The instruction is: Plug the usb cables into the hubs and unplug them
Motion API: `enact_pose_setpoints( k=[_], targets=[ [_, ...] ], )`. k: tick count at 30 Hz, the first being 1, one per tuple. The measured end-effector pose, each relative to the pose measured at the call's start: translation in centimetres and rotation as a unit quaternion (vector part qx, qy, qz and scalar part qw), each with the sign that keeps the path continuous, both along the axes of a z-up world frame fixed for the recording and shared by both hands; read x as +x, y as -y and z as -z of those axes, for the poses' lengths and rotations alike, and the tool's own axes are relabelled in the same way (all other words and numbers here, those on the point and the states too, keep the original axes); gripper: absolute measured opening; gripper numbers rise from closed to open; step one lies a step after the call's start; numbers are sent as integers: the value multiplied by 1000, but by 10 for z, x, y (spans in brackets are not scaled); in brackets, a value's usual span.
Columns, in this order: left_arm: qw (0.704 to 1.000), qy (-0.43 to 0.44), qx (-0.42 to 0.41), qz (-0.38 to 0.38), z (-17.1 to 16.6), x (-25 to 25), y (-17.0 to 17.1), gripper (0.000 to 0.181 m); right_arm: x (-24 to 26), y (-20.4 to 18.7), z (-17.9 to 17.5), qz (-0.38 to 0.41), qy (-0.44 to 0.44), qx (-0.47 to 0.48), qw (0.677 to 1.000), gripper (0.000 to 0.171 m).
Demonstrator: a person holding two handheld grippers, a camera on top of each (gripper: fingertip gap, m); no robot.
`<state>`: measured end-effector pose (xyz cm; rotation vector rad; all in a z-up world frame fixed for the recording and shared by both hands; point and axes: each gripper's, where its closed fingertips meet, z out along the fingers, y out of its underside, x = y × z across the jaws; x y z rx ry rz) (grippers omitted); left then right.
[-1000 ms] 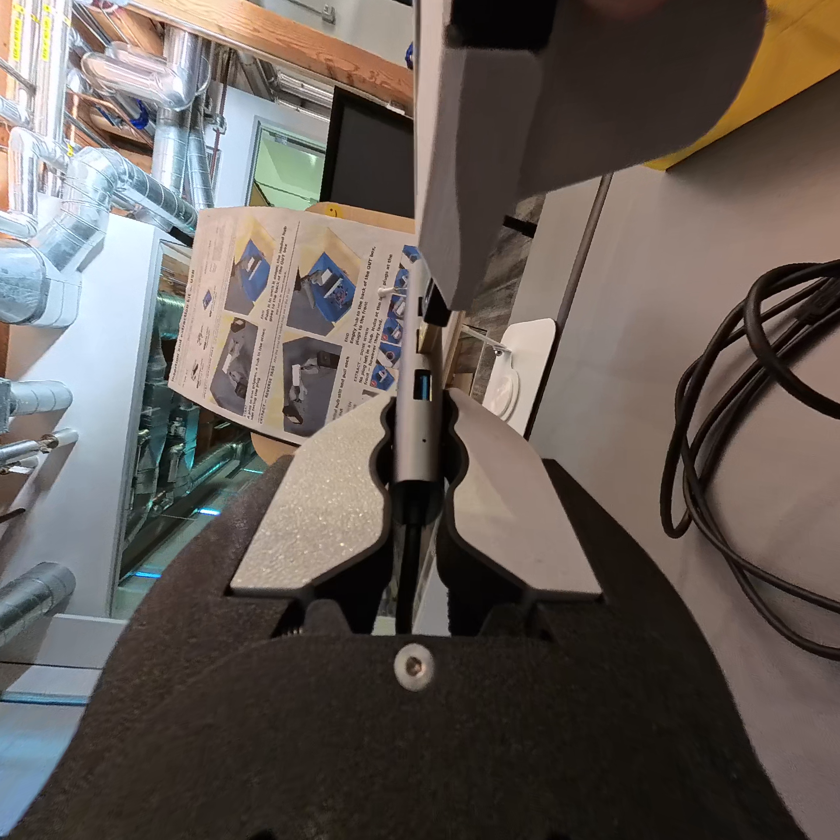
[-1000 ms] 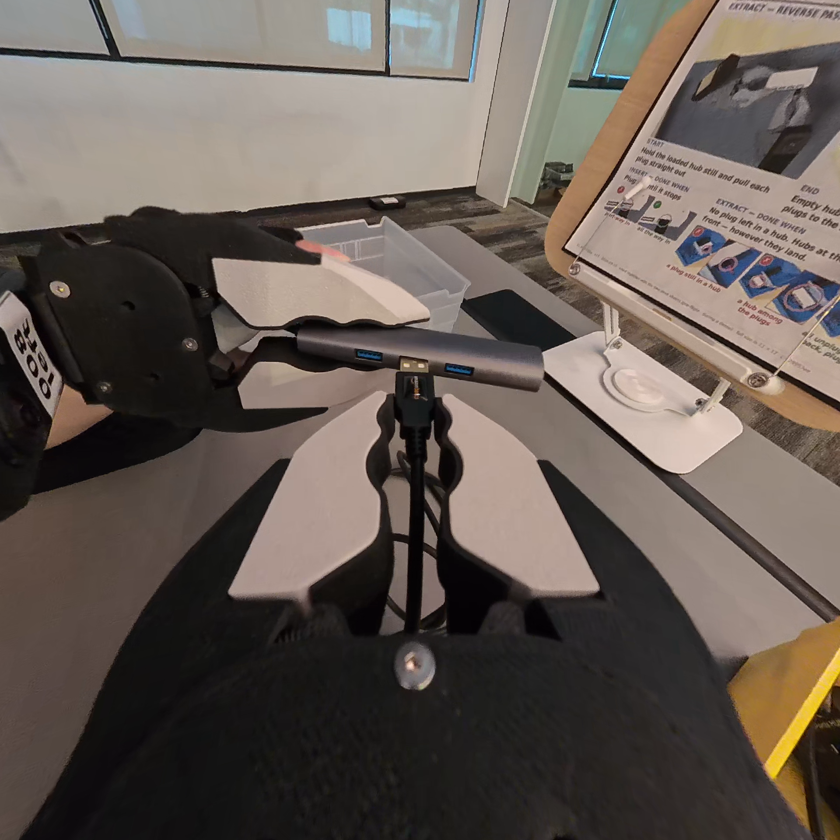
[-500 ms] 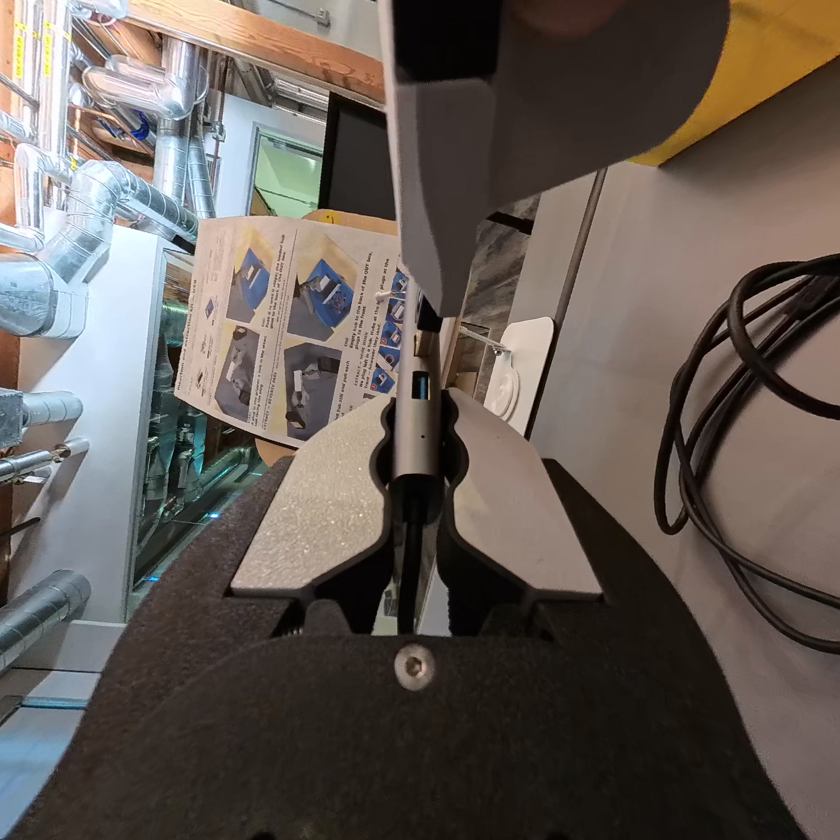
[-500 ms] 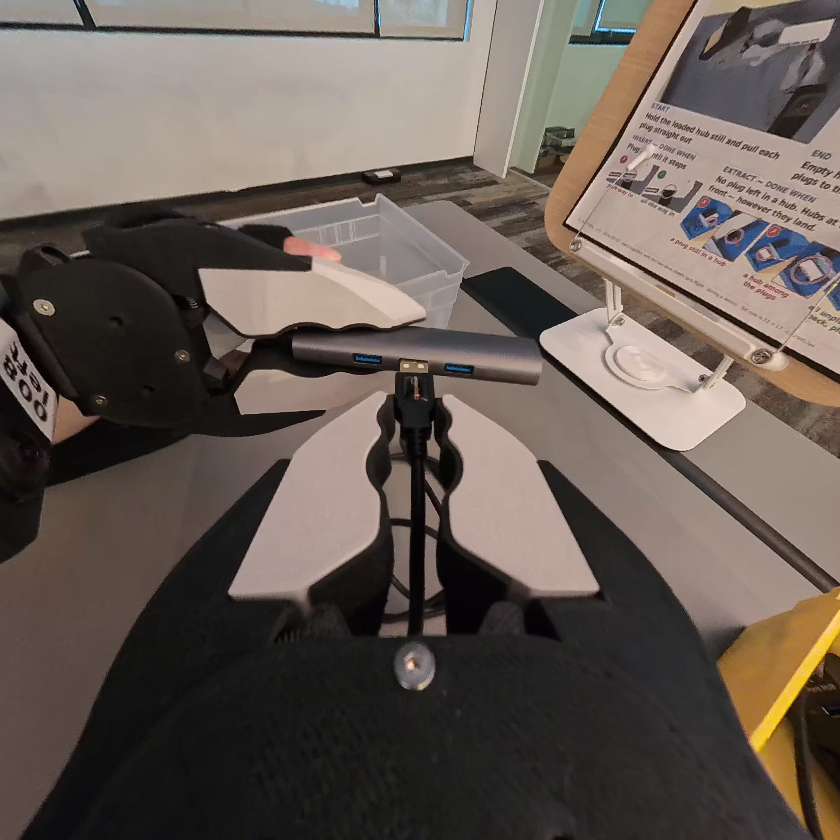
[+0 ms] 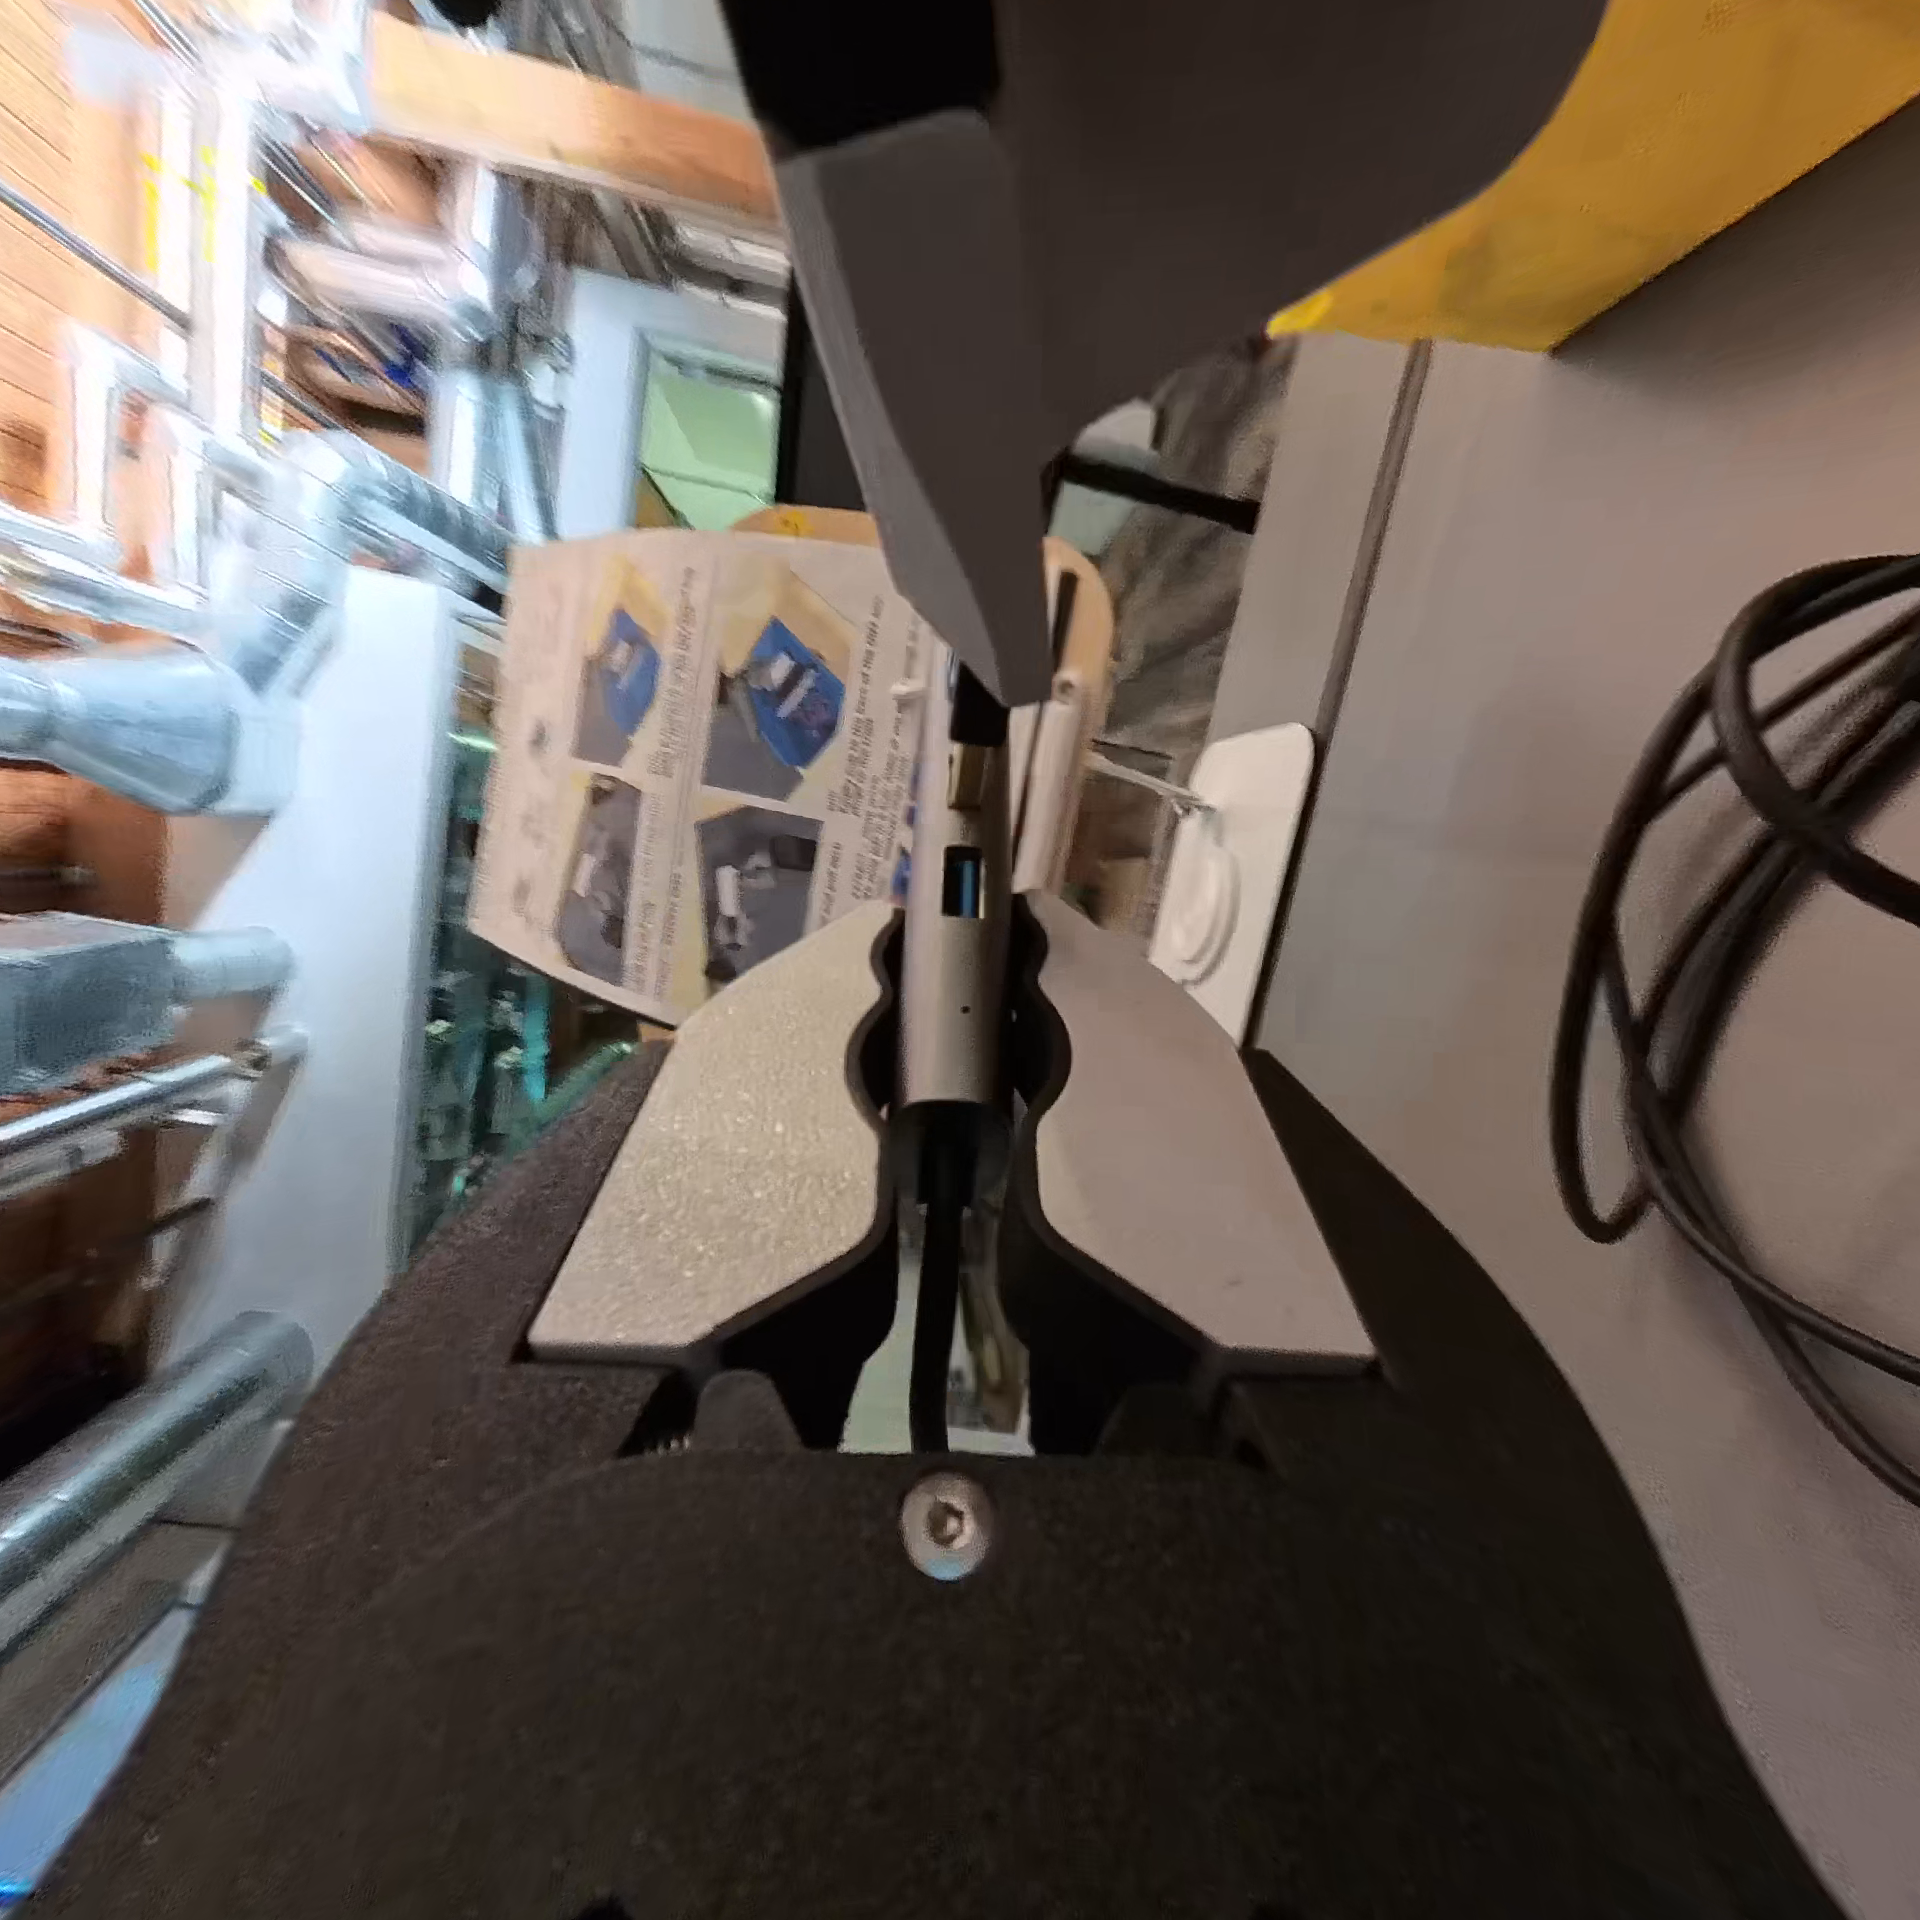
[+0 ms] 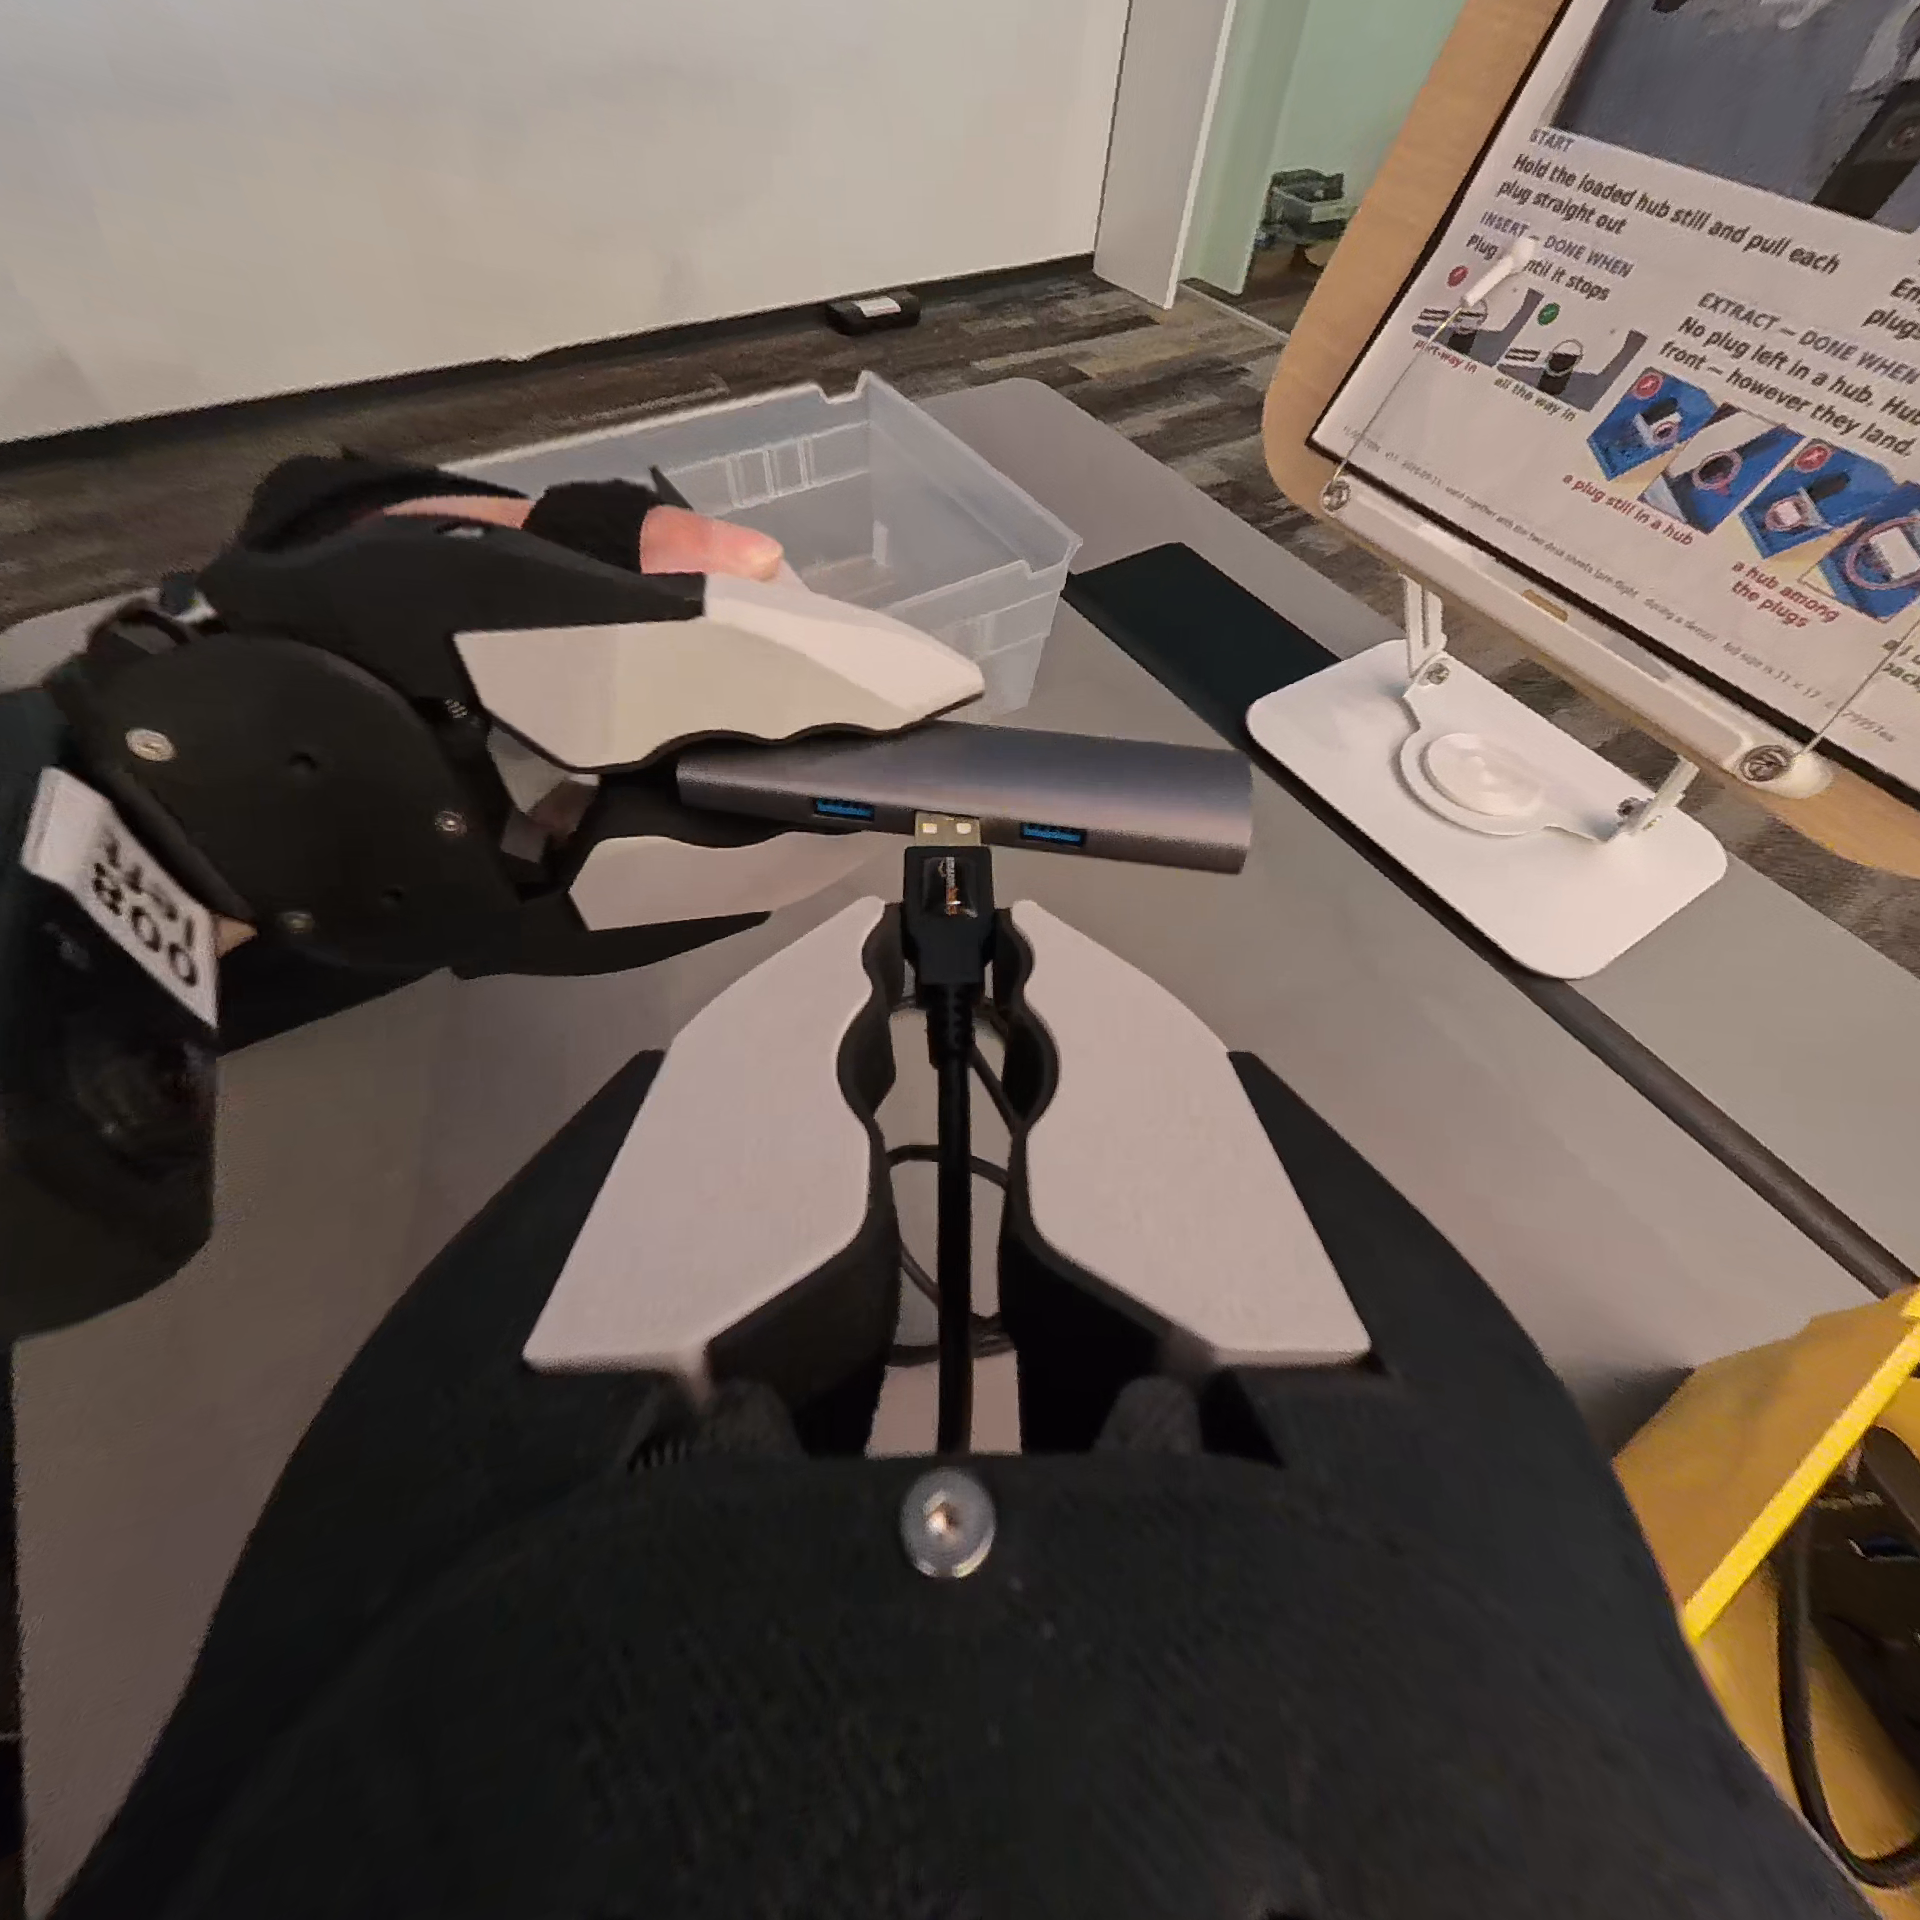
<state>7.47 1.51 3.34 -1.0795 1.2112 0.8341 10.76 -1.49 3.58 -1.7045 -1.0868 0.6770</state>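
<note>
My left gripper (image 5: 951,920) is shut on one end of a grey USB hub (image 5: 948,997) and holds it above the grey table; the hub's own black cable runs back between the fingers. In the right wrist view the hub (image 6: 1091,774) lies crosswise with two blue ports showing. My right gripper (image 6: 945,914) is shut on a black USB plug (image 6: 943,894). The plug's metal tip (image 6: 948,828) sits at the mouth of the hub's middle port, with metal still showing. It also shows in the left wrist view (image 5: 968,774), under the right gripper's finger (image 5: 935,468).
A clear plastic bin (image 6: 883,520) stands behind the hub. An instruction sheet on a wooden stand (image 6: 1662,312) with a white base (image 6: 1486,810) is at the right. A coil of black cable (image 5: 1714,935) lies on the table (image 6: 1351,1039). A yellow box (image 6: 1766,1455) is near right. There is about 5 cm between the tips of the two grippers.
Both grippers have shifted slightly together and the views tilt a little. The plug tip stays at the hub's middle port. Both grips are unchanged.
</note>
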Motion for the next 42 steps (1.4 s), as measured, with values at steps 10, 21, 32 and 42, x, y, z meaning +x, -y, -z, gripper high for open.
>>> enact_pose_setpoints(
  k=[10,21,32,42],
  targets=[
    [998,-10,-24,63,2,9,7,17,3,4,3,-62,-1,-40,997,17],
    [993,2,-40,112,12,17,10,18,6,1,11,-85,11,-56,995,17],
    [997,-11,-59,53,18,12,6,18,4,-3,16,-62,21,-62,996,17],
    [997,7,-69,34,16,-3,-6,18,12,-3,5,-18,45,-13,999,17]
  ],
)
